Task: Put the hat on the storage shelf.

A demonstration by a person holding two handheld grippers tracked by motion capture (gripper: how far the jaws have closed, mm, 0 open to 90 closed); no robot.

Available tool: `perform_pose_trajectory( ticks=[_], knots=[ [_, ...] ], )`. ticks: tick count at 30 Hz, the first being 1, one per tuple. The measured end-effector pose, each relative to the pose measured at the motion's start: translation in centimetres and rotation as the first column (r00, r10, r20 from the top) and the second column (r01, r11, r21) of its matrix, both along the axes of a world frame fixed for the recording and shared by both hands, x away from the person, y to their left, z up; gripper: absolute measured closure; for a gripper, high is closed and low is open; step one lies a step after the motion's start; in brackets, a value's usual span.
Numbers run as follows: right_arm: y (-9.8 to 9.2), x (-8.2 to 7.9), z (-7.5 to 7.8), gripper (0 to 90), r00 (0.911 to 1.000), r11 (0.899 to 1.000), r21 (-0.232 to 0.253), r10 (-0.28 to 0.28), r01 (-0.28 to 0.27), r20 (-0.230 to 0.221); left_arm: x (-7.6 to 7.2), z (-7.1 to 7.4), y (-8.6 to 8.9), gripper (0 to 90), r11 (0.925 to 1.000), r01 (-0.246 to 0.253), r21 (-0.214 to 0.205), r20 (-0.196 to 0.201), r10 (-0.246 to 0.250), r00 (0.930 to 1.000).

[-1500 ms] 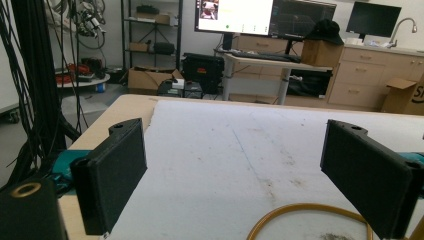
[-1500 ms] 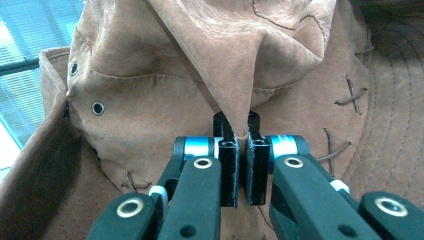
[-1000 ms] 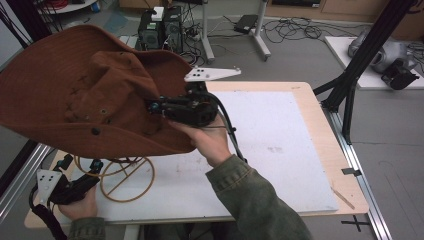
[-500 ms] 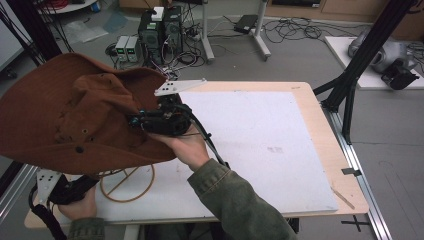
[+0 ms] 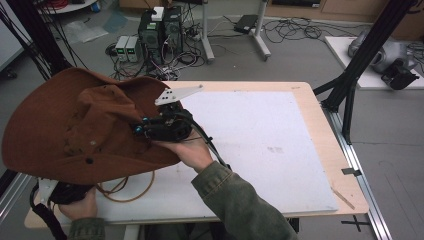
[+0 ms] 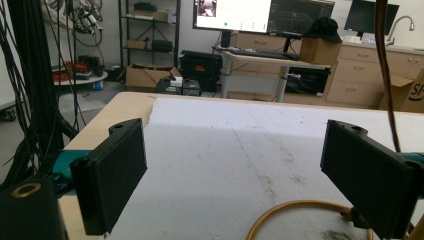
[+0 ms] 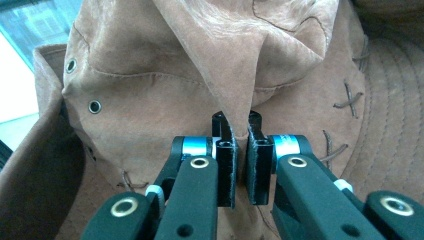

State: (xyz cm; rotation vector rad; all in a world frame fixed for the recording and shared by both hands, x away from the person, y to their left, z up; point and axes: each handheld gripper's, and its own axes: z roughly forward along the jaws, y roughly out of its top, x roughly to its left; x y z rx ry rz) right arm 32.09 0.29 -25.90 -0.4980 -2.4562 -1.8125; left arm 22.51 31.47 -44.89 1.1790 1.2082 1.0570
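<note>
One brown suede wide-brimmed hat (image 5: 75,130); one tan cord loop (image 5: 125,187); two black hand-held grippers, right (image 5: 141,130) and left (image 5: 57,192); one wooden counter (image 5: 320,125) with one white foam sheet (image 5: 260,140).

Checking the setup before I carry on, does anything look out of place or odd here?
The brown hat hangs tilted in the air over the table's left side, held by a pinched fold of its crown in the right gripper. Nothing looks spilled or damaged.

Computer towers (image 5: 161,30), monitor (image 6: 232,12), cardboard boxes (image 6: 145,76)
</note>
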Motion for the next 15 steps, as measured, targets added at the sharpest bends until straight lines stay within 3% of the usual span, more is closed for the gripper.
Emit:
perform_pose_trajectory(
  ticks=[7,15],
  knots=[
    [-0.1,0.2,-0.3,75.5,0.9997,1.0,0.016,0.018,-0.018,-0.015,0.0,0.0,0.0,11.4,1.0,0.003,0.001,0.0,-0.003,1.0],
    [-1.4,0.7,-0.3,36.9,0.9994,0.996,0.092,0.014,-0.011,-0.03,0.0,0.0,0.0,11.4,1.0,0.003,0.003,-0.001,-0.003,1.0]
  ],
)
